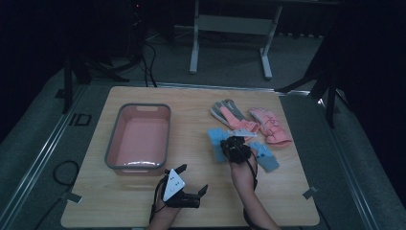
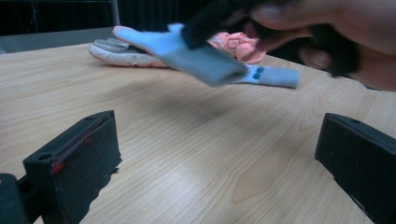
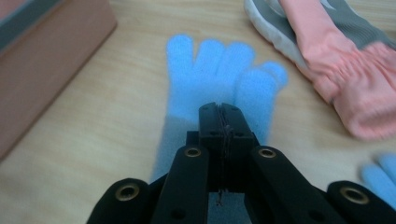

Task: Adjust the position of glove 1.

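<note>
High view. Your right gripper (image 1: 233,145) is clamped on a blue glove (image 1: 218,141) at the right centre of the table (image 1: 191,201), with the fingers of the glove pointing left, toward the bin (image 1: 138,165). The pink bin sits left of centre, open and with nothing in it, so it reads as the likely destination. The second blue glove (image 1: 268,160) lies just right of your hand; a grey-and-pink glove (image 1: 229,114) and a pink glove (image 1: 270,125) lie beyond, on the far right. Your left gripper (image 1: 191,179) waits near the table's near edge, just in front of the bin, out of the carrying path.

Left gripper view. The two jaws stand wide apart with nothing but bare table between them. Beyond, the blue glove (image 2: 201,58) hangs tilted and clear of the wood, pinched at one edge, so it droops away from the grip. The other blue glove (image 2: 275,77) lies flat behind it.

Right gripper view. The jaws of your right gripper (image 3: 219,109) meet fully on the glove (image 3: 210,79), biting near the cuff; this leaves the fingers free ahead. The bin (image 3: 51,56) wall is at the left, the grey-and-pink glove (image 3: 345,70) at the right.
</note>
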